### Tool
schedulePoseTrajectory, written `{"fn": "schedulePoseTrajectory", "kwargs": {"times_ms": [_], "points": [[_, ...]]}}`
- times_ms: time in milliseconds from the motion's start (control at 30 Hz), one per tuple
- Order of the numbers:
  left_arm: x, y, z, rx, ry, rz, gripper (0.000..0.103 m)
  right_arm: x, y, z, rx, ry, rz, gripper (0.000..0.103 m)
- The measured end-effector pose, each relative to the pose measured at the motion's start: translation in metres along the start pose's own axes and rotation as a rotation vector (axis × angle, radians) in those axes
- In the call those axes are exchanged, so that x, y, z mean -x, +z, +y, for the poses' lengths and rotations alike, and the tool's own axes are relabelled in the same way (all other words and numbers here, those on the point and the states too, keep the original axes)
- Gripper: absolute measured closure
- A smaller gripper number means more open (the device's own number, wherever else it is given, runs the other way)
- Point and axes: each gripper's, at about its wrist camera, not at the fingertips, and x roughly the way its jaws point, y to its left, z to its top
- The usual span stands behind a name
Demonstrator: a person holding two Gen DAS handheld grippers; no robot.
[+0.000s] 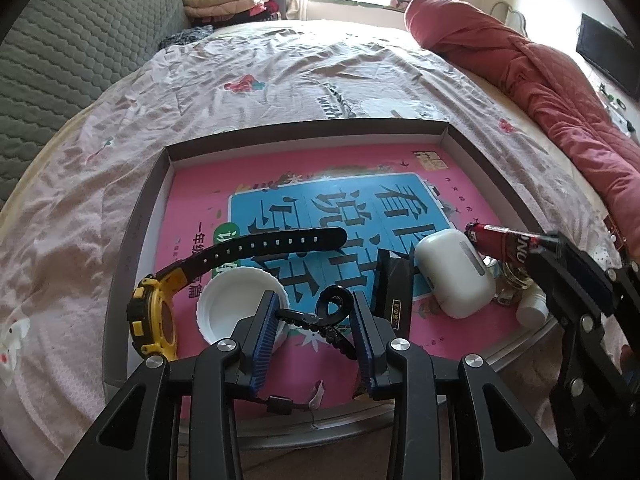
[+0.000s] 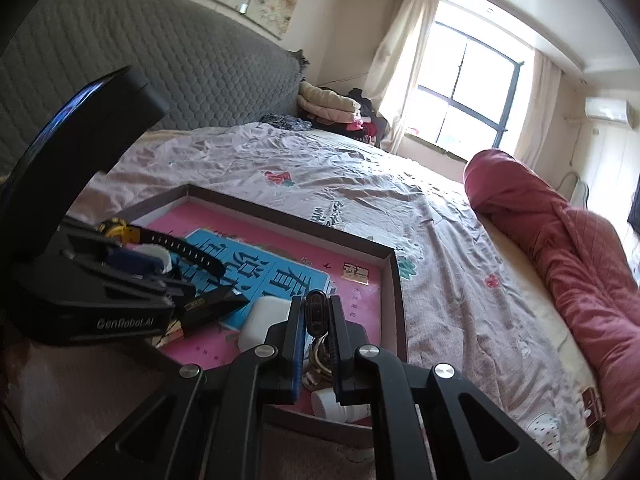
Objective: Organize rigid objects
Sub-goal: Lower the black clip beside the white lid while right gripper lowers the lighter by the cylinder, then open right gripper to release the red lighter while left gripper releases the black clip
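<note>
Where the wrinkled bedsheet point(image 1: 248, 80) spreads (window-lit), a shallow tray point(image 1: 136, 236) rests.

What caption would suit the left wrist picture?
Left gripper straddles a black clip in a box lid holding a watch and white case.

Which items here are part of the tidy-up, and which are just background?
Job: tray, watch, white lid, carabiner cord, white case, black box, key fob in right tool.

Background: red quilt, folded clothes, headboard.
</note>
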Motion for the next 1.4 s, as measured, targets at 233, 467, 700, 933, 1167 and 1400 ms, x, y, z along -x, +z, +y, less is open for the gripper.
{"fn": "schedulePoseTrajectory", "kwargs": {"times_ms": [233,467,700,933,1167,1400], "points": [[0.001,-0.001,0.000,-0.005,0.002,0.000,0.066,0.000,-0.005,0.005,0.040,-0.015,0.015,0.092],[0.001,-0.002,-0.001,-0.014,0.001,0.002,0.066,-0.001,-0.009,0.007,0.045,-0.018,0.032,0.092],[0.003,-0.001,-0.002,-0.018,0.003,0.005,0.066,-0.003,-0.013,0.012,0.069,-0.021,0.050,0.092],[0.003,-0.001,-0.003,-0.018,-0.001,0.008,0.066,-0.004,-0.018,0.019,0.106,-0.040,0.066,0.092],[0.004,0.000,-0.005,-0.024,-0.002,0.004,0.066,-0.004,-0.019,0.021,0.095,-0.047,0.065,0.092],[0.003,0.001,-0.005,-0.019,-0.002,0.006,0.066,-0.003,-0.019,0.022,0.091,-0.045,0.066,0.091]]}}
